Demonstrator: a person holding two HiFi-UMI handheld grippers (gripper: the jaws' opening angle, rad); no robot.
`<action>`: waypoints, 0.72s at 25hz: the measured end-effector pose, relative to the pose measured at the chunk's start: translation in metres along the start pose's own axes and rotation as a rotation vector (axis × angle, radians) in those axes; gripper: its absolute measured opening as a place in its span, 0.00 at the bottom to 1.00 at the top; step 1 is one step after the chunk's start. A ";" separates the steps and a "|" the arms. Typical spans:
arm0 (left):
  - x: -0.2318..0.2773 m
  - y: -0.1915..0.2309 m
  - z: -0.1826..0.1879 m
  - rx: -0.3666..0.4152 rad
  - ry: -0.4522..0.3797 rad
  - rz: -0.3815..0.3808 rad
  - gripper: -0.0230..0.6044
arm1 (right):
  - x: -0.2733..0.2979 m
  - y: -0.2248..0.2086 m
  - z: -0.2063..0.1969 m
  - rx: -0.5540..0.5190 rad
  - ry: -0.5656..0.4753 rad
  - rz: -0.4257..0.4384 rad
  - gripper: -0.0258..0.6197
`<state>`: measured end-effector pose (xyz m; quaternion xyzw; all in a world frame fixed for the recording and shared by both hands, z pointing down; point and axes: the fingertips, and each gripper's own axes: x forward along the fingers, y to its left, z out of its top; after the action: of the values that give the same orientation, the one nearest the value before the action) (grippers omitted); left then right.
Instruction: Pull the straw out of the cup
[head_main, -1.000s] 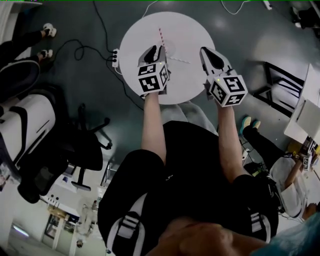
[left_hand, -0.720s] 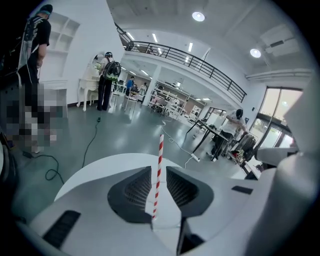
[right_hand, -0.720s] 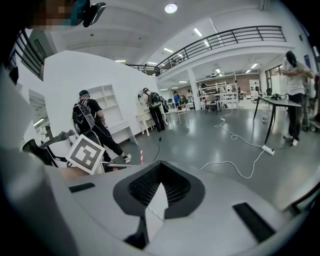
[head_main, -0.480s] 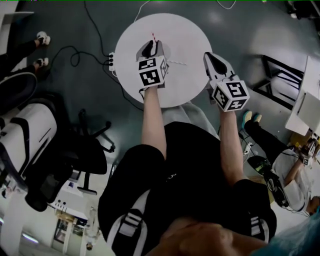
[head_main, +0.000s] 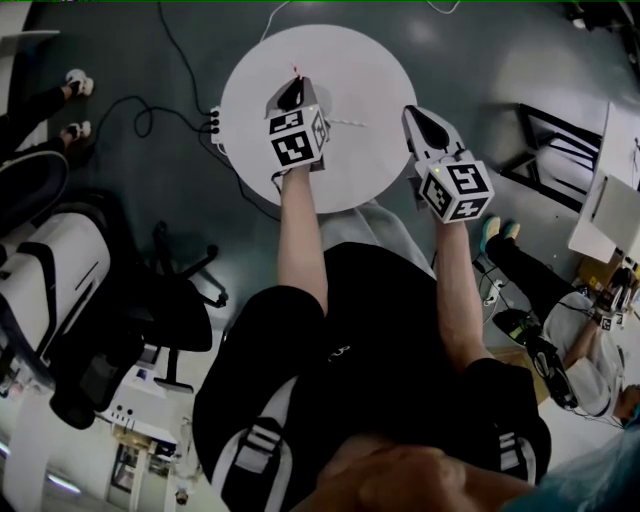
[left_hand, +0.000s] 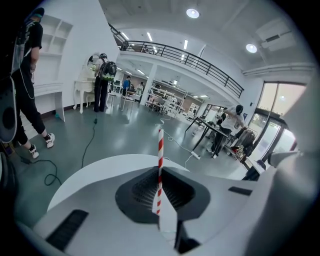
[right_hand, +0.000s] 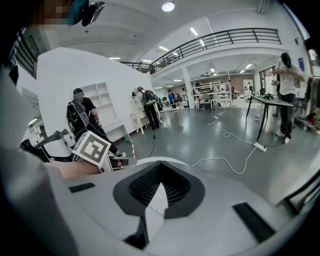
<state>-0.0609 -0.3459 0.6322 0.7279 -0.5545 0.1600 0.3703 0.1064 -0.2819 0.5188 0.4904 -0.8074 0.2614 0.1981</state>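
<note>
My left gripper had a pale grey moulded shell with black ribbed pads set inside its jaws. It carried a white cube printed with black square markers. My right gripper matched it and had its own marker cube. I wore a black short-sleeved top, and the black clothing lower down bore white stripes.

Head view steeply down; gripper views level, over table.

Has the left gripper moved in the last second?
Yes. The left gripper, shut on the straw, has gone farther across the round table, away from its near edge.
</note>
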 end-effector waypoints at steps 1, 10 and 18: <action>-0.002 -0.002 0.001 -0.003 -0.007 -0.003 0.08 | 0.000 0.001 -0.001 -0.002 0.001 0.004 0.06; -0.055 -0.020 0.019 0.011 -0.137 0.013 0.08 | -0.021 0.014 -0.002 -0.020 -0.036 0.053 0.06; -0.127 -0.044 0.037 0.042 -0.265 0.064 0.08 | -0.050 0.021 0.016 -0.032 -0.124 0.126 0.06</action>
<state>-0.0691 -0.2796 0.5097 0.7322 -0.6179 0.0858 0.2732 0.1087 -0.2493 0.4722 0.4509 -0.8514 0.2294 0.1387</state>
